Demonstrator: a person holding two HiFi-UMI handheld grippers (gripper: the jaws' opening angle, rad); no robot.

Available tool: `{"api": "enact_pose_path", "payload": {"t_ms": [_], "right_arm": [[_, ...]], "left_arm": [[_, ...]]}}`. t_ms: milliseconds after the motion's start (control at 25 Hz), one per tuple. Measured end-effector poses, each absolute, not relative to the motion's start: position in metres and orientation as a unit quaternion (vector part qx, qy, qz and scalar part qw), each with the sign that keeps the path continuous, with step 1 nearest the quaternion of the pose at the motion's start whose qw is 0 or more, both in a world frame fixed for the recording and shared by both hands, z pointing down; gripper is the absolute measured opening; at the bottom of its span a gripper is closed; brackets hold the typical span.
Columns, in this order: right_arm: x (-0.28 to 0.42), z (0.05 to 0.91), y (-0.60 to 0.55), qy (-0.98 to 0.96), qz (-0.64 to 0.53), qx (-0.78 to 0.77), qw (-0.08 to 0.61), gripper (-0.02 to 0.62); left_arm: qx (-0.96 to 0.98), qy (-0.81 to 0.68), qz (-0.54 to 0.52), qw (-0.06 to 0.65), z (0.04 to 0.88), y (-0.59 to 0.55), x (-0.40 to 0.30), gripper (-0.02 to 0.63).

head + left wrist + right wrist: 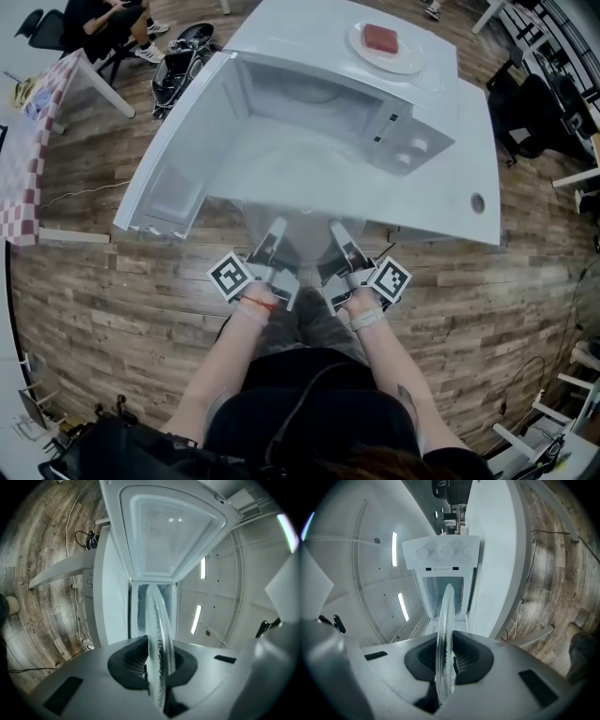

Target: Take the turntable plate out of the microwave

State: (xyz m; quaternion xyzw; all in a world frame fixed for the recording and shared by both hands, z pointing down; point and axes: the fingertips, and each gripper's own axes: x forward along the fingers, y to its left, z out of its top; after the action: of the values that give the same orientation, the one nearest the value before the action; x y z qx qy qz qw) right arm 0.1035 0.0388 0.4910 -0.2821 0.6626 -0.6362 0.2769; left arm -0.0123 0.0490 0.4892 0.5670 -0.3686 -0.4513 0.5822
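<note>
On the white table (469, 169) before you stands the microwave (412, 141), its door (173, 159) swung wide to your left. Clear of the opening and out past the table's near edge, the glass turntable plate (305, 234) hangs roughly level over the wooden floor (112, 309), carried between your two grippers.

That is where I judge the danger lies. The plate is smooth glass held only at two points on its rim, with nothing beneath it but floor. If your hands drift apart or one wrist rolls against the other, the rim could slide out of a grip or take a twist, and the plate would drop and break. Swinging it to your left could also knock it against the open door.

Your left gripper (274, 242) has its jaws closed down on the plate's left rim, and your right gripper (342, 242) is clamped the same way on the right rim. In each gripper view the rim runs edge-on between the ribbed pads and sits deep in the throat.

A small dish (356, 49) bearing a red block (381, 37) sits on the microwave's top, well apart from the plate.
</note>
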Motion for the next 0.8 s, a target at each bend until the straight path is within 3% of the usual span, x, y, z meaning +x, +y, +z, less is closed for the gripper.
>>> {"api": "enact_pose_path", "payload": {"t_ms": [800], "right_arm": [[0.115, 0.493, 0.077, 0.670, -0.643, -0.264, 0.261, 0.038]], "left_arm": [[0.558, -0.382, -0.463, 0.574, 0.492, 0.093, -0.001, 0.031]]}}
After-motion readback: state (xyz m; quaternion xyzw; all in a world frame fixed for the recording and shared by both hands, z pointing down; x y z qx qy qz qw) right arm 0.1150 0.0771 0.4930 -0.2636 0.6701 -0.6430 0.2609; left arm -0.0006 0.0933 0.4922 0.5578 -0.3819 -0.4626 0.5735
